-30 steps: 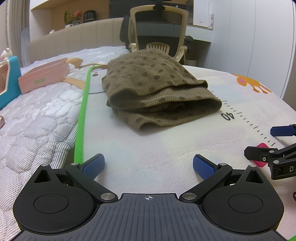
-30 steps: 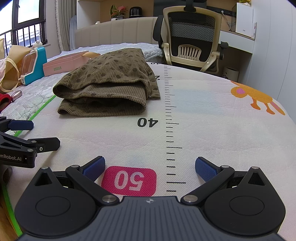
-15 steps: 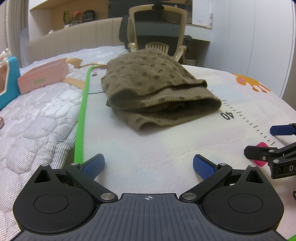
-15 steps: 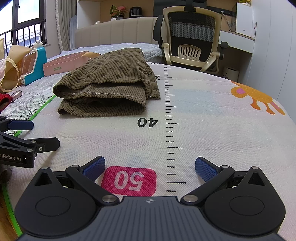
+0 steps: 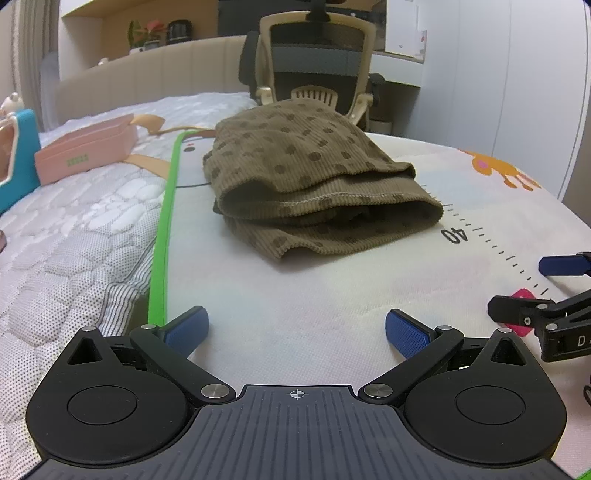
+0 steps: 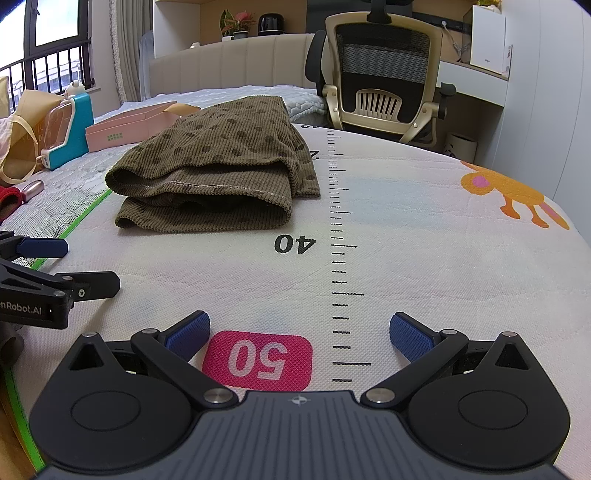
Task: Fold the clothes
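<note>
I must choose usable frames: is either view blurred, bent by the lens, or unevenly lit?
Left wrist view: sharp on the folded garment, dim indoor light, strong fisheye bending of the mat's green edge. Right wrist view: sharp, brighter, daylight from the window, ruler print readable, corners dark.

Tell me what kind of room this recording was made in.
Most likely a bedroom with a desk corner. A padded headboard backs a quilted mattress, and an office chair stands at a desk behind. The folded brown garment lies on a printed mat spread over the bed.
</note>
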`<state>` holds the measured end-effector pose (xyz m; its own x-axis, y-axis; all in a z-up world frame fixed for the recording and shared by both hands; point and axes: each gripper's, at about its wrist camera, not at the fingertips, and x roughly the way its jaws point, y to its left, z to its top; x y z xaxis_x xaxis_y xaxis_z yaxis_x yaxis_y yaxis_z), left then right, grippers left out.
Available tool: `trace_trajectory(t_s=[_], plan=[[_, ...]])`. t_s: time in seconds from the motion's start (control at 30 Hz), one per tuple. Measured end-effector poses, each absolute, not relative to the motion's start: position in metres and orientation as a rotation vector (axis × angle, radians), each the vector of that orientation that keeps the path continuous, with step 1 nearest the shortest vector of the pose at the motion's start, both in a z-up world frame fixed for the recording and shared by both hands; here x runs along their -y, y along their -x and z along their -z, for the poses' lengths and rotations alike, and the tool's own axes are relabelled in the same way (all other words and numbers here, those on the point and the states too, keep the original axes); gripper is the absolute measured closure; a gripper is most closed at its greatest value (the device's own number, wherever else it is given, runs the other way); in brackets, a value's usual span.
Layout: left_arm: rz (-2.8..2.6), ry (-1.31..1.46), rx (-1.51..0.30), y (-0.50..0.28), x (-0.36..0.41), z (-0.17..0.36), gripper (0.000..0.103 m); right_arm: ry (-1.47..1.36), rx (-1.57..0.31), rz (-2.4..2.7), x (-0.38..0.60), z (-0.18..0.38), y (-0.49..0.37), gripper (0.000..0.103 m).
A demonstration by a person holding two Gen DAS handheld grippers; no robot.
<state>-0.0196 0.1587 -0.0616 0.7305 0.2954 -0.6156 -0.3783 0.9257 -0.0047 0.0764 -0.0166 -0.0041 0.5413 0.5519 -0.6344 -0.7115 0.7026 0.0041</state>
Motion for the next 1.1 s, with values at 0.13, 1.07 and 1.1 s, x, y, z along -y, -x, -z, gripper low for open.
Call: trace_trajectory(t_s=[0.13, 1.07, 1.1], plan=[[-0.370, 0.144, -0.648, 0.0203, -0.1600, 0.0616, 0.000, 0.268, -0.652, -0.761, 0.0166, 0.0042, -0.0764, 0.000], [-0.359, 0.123, -0.664, 0.0202, -0.1584, 0.0608, 0.000, 0.268, -0.651, -0.760, 0.0163, 0.0041, -0.0765, 0.000], [-0.359, 0.126, -0.662, 0.0203, -0.1587, 0.0607, 0.000, 0.267, -0.651, -0.760, 0.0164, 0.0041, -0.0765, 0.000]])
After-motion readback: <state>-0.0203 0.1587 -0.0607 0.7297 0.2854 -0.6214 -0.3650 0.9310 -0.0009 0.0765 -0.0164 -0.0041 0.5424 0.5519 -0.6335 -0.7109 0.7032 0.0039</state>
